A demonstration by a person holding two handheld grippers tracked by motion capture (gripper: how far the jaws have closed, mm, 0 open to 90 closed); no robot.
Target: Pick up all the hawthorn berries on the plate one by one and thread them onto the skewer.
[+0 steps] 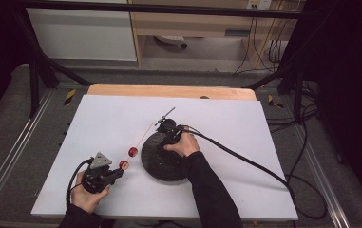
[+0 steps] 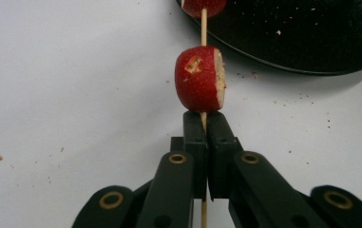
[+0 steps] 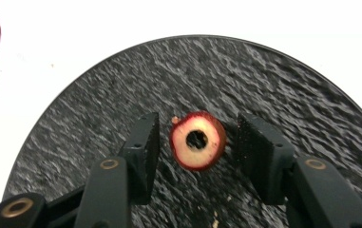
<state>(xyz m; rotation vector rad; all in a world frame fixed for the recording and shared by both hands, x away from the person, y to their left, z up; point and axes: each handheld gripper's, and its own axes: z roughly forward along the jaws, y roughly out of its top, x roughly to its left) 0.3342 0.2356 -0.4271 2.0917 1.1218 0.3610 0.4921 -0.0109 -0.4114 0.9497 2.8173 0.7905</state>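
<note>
On the white desk [image 1: 245, 156], near the person's left, the left tool [image 1: 118, 173] is pressed together on a thin wooden skewer [image 2: 203, 28], pinching it just below a red fruit piece [image 2: 199, 78] already threaded on; a 2nd piece [image 1: 133, 151] sits farther up the stick, by the rim of the black plate [image 1: 157, 166]. Skewer lies roughly level, tip pointing toward the plate.

The right tool [image 3: 197, 142] is over the plate, jaws spread w/ a cored red fruit ring [image 3: 198, 140] lying flat between them. Pads aren't touching the ring yet, small gaps on both sides, the left gap looking narrower.

Step in hand, as I read it: pick up the ring to thread it next. To do it well:
- Centre the ring btwn the pads before closing, so neither side shoves it across the plate.
- Come low enough that the pads catch the ring's skin at mid-height, not its top edge.
- Close gently; soft flesh w/ a hole in the middle will likely crush or split under hard squeeze.
- Grip across the rim, leaving the hole clear, since the skewer tip has to pass through it.
- Left tool should hold the stick steady and keep its tip free.
</note>
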